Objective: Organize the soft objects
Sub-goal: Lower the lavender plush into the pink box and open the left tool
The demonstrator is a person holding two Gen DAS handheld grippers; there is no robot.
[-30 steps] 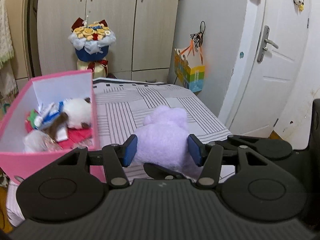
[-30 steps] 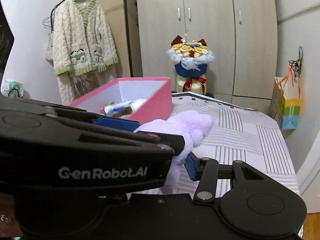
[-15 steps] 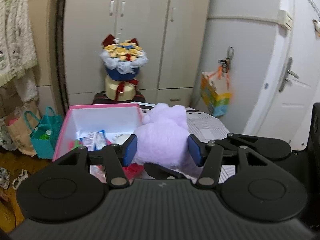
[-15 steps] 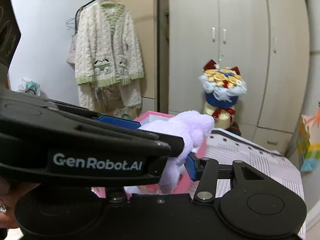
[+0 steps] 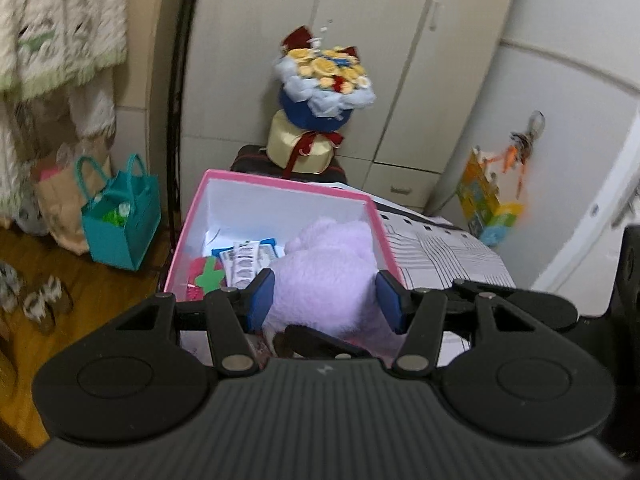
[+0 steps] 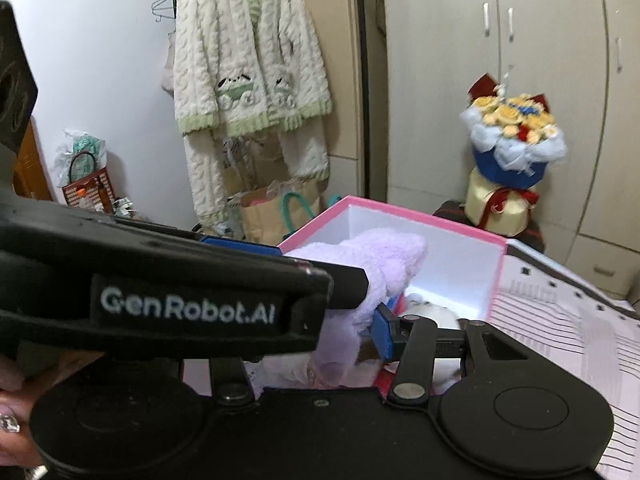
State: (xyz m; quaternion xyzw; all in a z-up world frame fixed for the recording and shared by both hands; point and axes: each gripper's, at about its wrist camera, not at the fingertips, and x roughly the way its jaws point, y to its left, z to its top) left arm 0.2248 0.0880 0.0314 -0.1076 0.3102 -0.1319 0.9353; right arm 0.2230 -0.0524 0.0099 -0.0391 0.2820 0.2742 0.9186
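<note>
Nearest the left wrist camera, the left gripper (image 5: 325,305) has its blue pads pressed into the two flanks of the lilac plush toy (image 5: 326,270), pinching it between them. In the right wrist view, the right gripper (image 6: 340,320) grips the same toy (image 6: 372,258) from the other side: one blue pad bears against its lower fleece at about 6 o'clock of the toy, while the opposite finger is largely masked by the other tool's black body, so that contact is inferred, not seen. The toy is carried clear of the bedding and sits over the open pink storage box (image 5: 374,216), above its near right portion. Inside the box, at 9 o'clock from the toy, lie printed packets (image 5: 248,260) and a green and red item (image 5: 206,276); a white plush (image 6: 430,314) shows beneath the toy in the right view. Assessment: transport appears essentially complete, release outstanding. The striped bed cover (image 5: 436,256) at 3 o'clock shows no further soft items within view (coverage is partial). Beyond, at 12 o'clock, stands a flower bouquet (image 5: 324,80).
</note>
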